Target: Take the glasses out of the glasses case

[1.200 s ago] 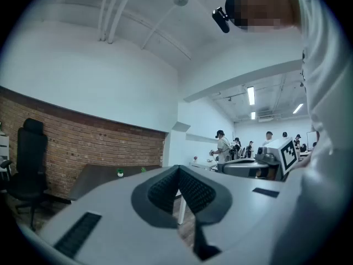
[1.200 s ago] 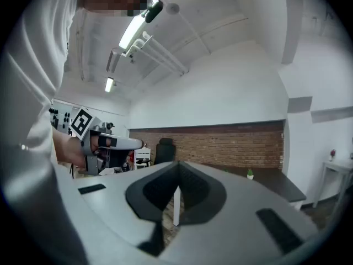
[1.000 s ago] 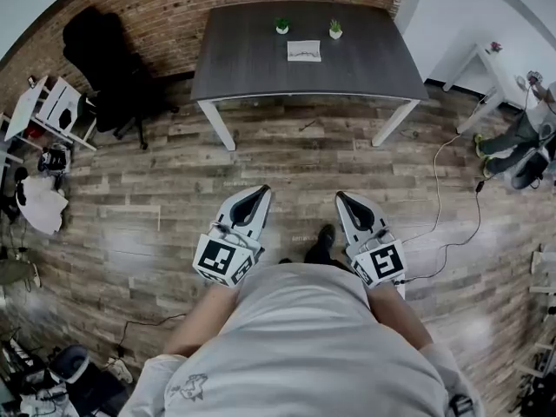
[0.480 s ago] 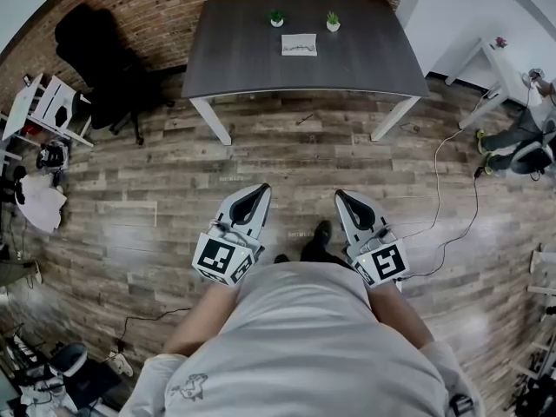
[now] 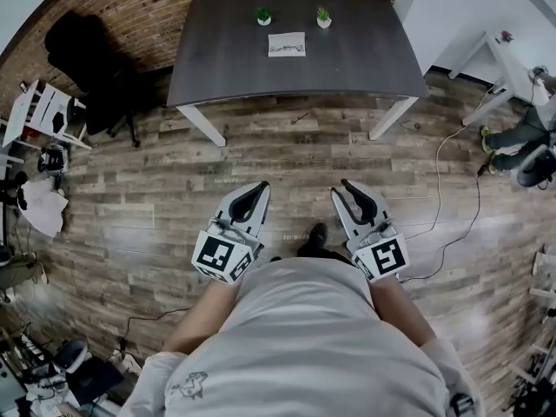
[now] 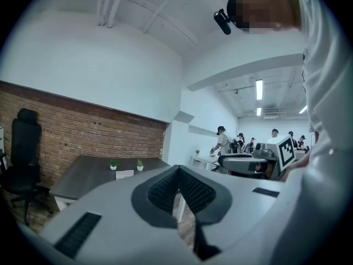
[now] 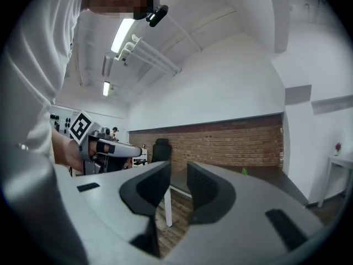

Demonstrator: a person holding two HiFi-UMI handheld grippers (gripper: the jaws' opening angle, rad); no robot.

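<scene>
A flat white case [image 5: 287, 44] with a dark shape on it lies on the dark grey table [image 5: 226, 59], far ahead of both grippers; it also shows as the small white case [image 6: 124, 174]. Its details are too small to tell. My left gripper [image 5: 260, 187] is held at waist height over the wooden floor, its tips together and empty; in its own view the left gripper [image 6: 177, 168] points towards the table. My right gripper [image 5: 340, 188] is level beside it. Its jaws have just been opening, and the right gripper [image 7: 178, 173] has nothing between them.
Two small potted plants [image 5: 263, 16] stand behind the case. A black office chair [image 5: 87, 55] is left of the table and a white side table [image 5: 486, 55] is at the right. A cable [image 5: 439, 198] runs over the floor. People stand far off [image 6: 223, 142].
The table has drawn nearer as the person walks towards it. The right gripper's jaws, shut before, now stand apart. The left gripper stays shut.
</scene>
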